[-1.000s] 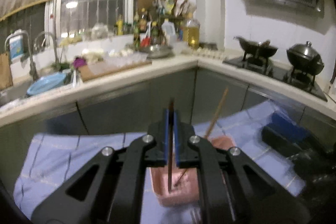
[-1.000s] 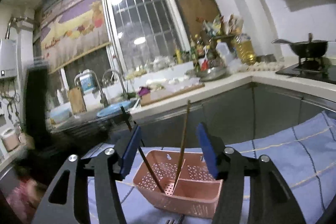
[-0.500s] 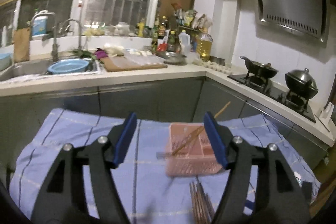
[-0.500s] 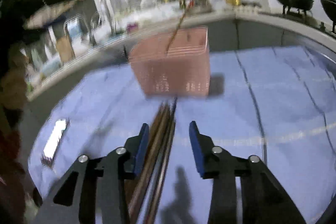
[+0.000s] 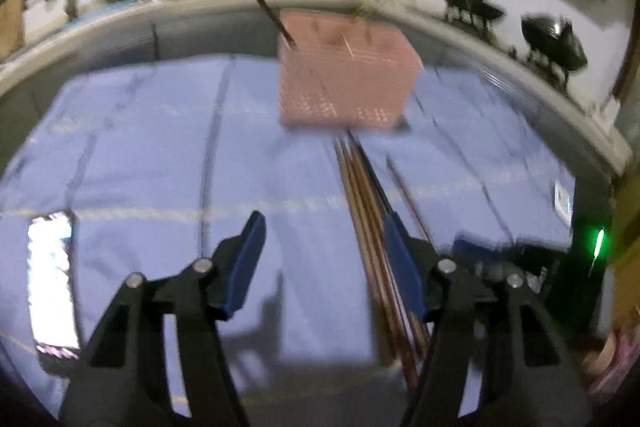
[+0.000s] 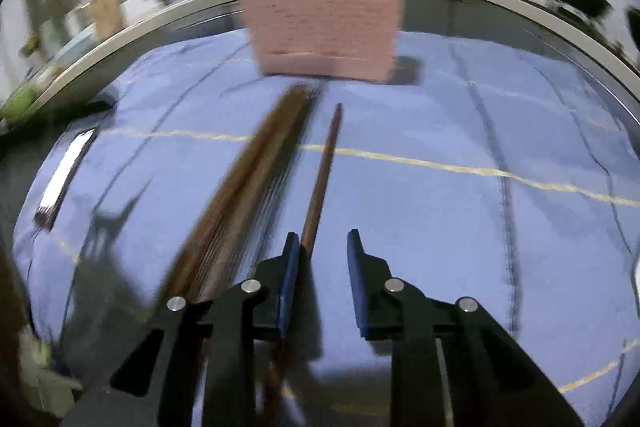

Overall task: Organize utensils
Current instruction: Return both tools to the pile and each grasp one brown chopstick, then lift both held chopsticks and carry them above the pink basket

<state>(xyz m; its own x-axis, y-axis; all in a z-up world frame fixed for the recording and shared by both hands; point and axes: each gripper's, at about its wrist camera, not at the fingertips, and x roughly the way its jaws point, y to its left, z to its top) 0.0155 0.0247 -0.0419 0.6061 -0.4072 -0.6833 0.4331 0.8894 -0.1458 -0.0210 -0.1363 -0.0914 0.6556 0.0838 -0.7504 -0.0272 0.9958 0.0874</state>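
Two chopsticks binned, a pile left

The pink basket (image 5: 344,79), far on the table, holds two chopsticks; the chopstick bundle (image 5: 372,227) lies nearer. Left gripper (image 5: 324,263) half open, empty; right gripper (image 6: 322,275) narrowing around a single chopstick (image 6: 324,167), not gripping.

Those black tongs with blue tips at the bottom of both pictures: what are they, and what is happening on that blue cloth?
They are hand-held grippers, one in each of a person's hands, each carrying a camera that looks along its two fingers. One picture comes from the left gripper, the other from the right gripper.

On the blue cloth stands a pink basket with a chopstick sticking out. In front of it lies a bundle of brown chopsticks, and a phone lies off to the side.

The left fingers are open and empty. The right ones have just been closing around a single chopstick lying apart from the bundle, but one finger is still clear of it, so nothing is gripped yet.
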